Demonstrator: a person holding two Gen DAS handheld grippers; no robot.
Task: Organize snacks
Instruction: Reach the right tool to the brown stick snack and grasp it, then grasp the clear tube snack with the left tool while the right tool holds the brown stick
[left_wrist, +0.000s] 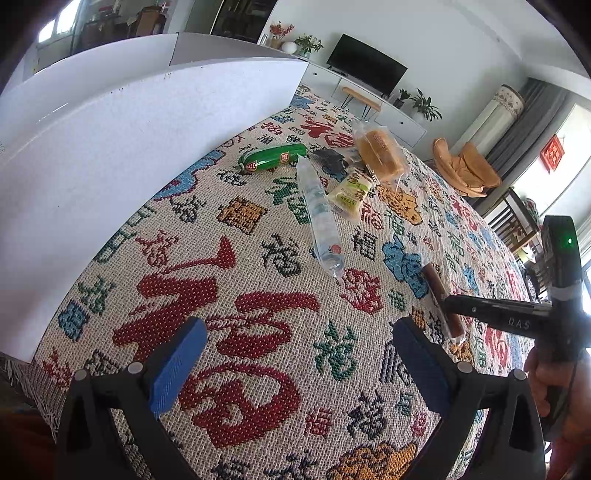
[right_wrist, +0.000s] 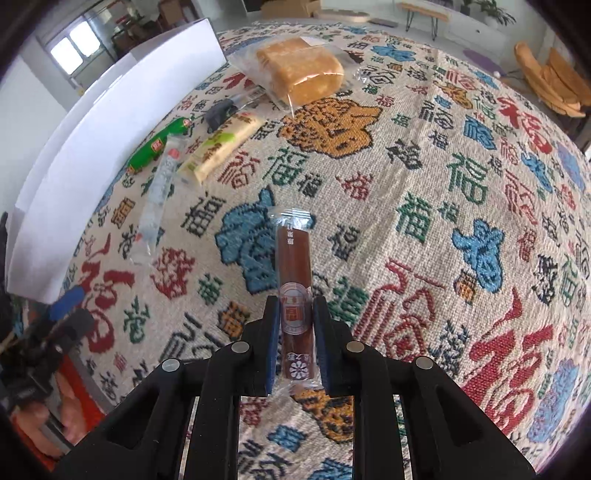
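My right gripper (right_wrist: 295, 306) is shut on a brown snack bar (right_wrist: 293, 258) in clear wrap, held lengthwise between the blue pads just above the patterned cloth. The bar also shows in the left wrist view (left_wrist: 439, 301), clamped by the right gripper (left_wrist: 448, 308). My left gripper (left_wrist: 295, 332) is open and empty over the cloth. Farther off lie a green sausage (left_wrist: 273, 158), a clear packet (left_wrist: 320, 218), a pale yellow-green pastry pack (left_wrist: 349, 194), a small dark packet (left_wrist: 330, 157) and a bagged sponge cake (left_wrist: 378, 151).
A white board (left_wrist: 110, 147) stands along the left edge of the table. The table (right_wrist: 424, 184) is covered with a woven cloth of coloured characters. Beyond it are a TV stand, plants and a chair.
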